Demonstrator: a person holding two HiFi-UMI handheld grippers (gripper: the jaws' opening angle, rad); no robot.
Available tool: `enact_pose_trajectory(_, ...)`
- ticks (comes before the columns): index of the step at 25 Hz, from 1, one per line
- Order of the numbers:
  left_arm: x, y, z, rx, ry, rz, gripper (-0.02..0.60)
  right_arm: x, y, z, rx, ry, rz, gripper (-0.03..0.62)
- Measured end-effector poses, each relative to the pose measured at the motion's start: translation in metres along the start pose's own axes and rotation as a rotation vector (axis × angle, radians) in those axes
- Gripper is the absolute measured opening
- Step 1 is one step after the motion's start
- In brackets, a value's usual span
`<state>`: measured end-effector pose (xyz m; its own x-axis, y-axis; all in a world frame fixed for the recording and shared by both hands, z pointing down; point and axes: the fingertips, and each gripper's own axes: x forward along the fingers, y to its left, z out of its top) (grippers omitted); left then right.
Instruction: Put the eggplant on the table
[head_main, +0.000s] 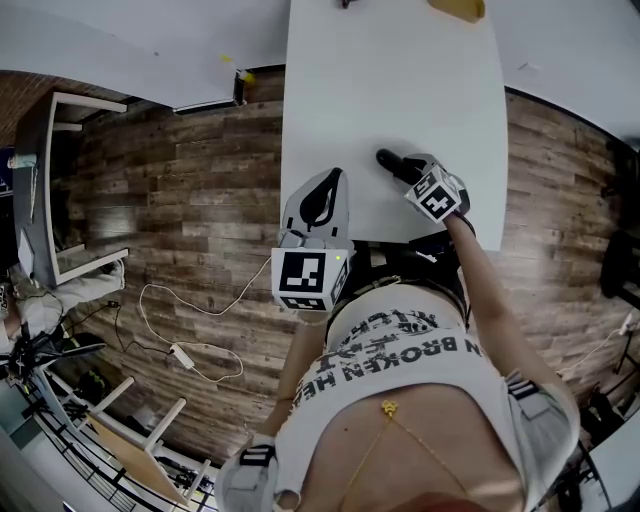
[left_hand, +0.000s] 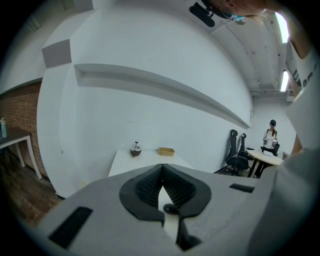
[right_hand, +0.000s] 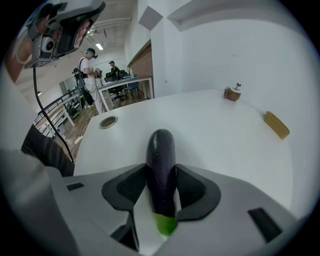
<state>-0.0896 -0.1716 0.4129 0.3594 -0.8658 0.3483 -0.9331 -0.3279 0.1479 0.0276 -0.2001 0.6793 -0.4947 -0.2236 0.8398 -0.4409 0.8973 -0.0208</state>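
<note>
Right gripper (right_hand: 161, 175) pinches one eggplant (right_hand: 161, 147) over one table (right_hand: 225, 140); left gripper (left_hand: 161, 172) pressed together.

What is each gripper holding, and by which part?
Right gripper grips the eggplant near its green stem end, body sticking out forward. Left gripper: shut, empty.

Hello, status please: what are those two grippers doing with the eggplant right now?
Right gripper shut on eggplant, over the table. Left gripper shut, empty. Tray at far end, well clear.
</note>
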Motion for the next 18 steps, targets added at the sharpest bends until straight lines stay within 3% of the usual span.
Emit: enact_pose_trajectory(18,-0.0012,0.0012,-0.003,0.003,0.0,-0.001,0.006,0.0002,0.0046,-0.0059,0.047,0.004,0.03,0.213)
